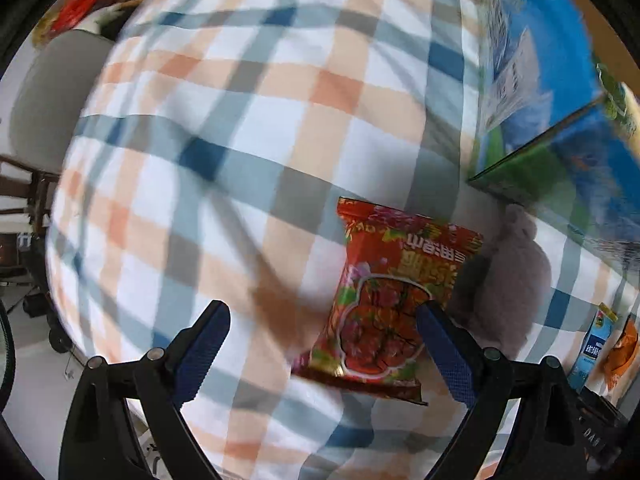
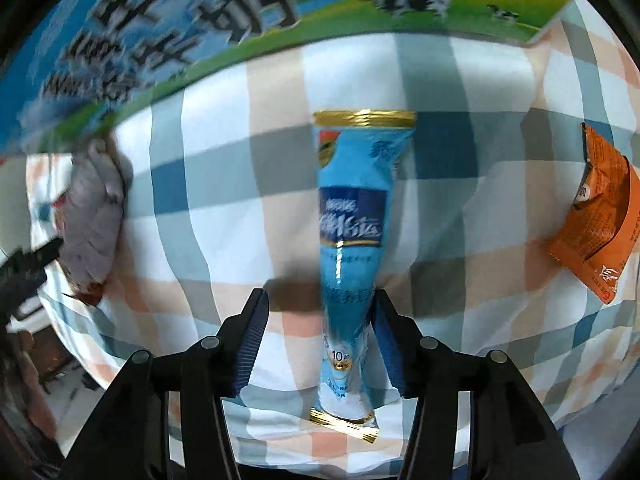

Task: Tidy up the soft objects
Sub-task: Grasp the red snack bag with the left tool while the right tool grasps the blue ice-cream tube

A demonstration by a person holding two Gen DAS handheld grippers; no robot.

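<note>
- Snack packets lie on the checked cloth [image 1: 248, 128]: I see a red packet [image 1: 384, 304] in front of my left gripper [image 1: 320, 336], whose fingers are spread wide with nothing held; the packet touches only its right finger.
- My right gripper [image 2: 320, 328] is open around the blue sachet [image 2: 354, 248], not pinching it.
- An orange packet [image 2: 600, 216] lies apart to the right.
- A grey plush toy [image 1: 508, 276] sits beside the milk carton box [image 1: 560, 128].
</note>
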